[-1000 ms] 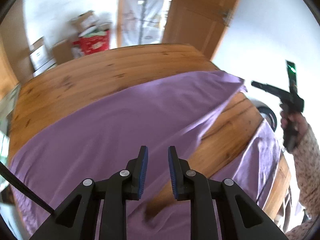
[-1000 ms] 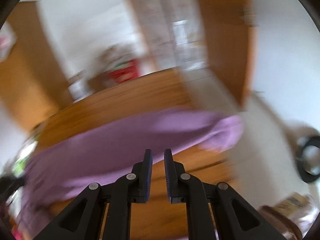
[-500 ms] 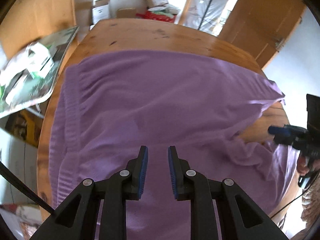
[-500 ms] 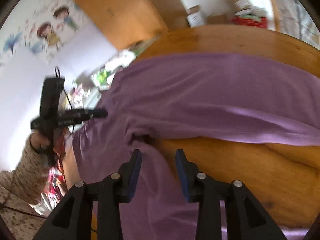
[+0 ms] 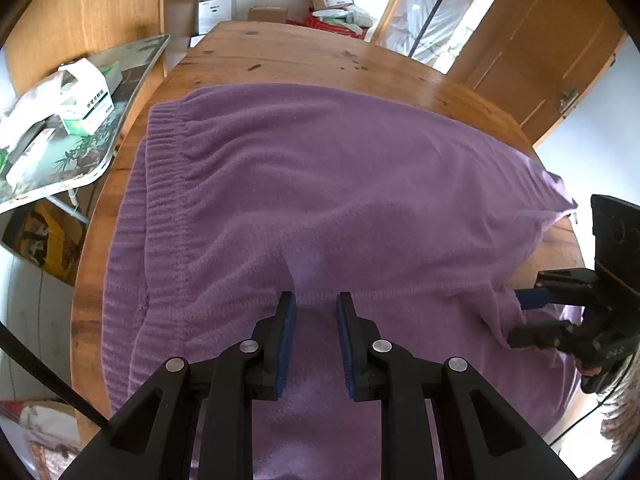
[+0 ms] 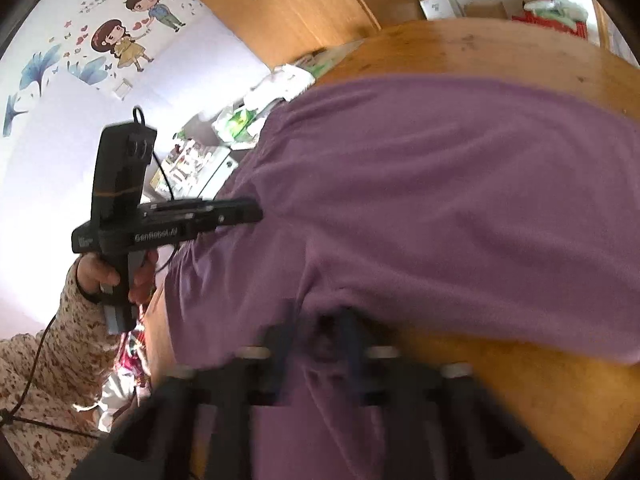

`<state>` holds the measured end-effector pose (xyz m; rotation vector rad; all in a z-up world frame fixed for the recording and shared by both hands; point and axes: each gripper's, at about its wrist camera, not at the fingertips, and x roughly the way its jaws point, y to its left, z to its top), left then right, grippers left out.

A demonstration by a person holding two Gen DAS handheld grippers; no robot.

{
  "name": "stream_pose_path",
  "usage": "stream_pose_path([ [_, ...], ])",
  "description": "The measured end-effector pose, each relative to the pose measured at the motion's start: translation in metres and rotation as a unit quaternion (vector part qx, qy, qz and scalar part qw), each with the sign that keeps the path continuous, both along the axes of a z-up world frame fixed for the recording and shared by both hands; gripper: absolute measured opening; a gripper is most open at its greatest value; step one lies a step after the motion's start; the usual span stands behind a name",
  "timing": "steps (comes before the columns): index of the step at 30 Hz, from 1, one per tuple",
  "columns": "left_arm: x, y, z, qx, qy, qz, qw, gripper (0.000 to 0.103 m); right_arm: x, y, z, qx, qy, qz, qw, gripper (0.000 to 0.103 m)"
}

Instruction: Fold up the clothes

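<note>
wooden boards of a round table (image 5: 304, 52) fill the room's middle, with a light wooden door behind and cardboard boxes on the floor. left gripper (image 5: 316, 312) hovers low over a soft purple fleece garment (image 5: 340, 184), its jaws spread with nothing between them, tips just above a seam line in the cloth. right gripper (image 5: 532, 320), seen at the edge of the left view, has its jaws parted around a raised fold of fabric; its own view is too blurred to tell whether it is pinching. outward, the garment lies spread across most of the table, ribbed elastic waistband (image 5: 160, 184) toward the left edge. it looks light, limp and thick, likely to sag and slide on wood, so taking hold at seams or the waistband seems safest.
</note>
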<state>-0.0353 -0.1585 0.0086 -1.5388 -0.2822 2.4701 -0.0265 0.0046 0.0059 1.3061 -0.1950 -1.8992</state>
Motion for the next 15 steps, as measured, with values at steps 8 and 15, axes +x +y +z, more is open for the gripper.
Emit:
stream_pose_path([
  [8, -0.003, -0.008, -0.002, 0.014, 0.007, 0.0, 0.9999, 0.021, -0.026, 0.044, 0.021, 0.057, 0.065, -0.106, 0.991, 0.007],
  [15, -0.001, -0.012, 0.009, 0.012, 0.023, 0.005, 0.9997, 0.021, -0.019, 0.056, 0.029, 0.054, 0.058, -0.108, 0.991, 0.009],
])
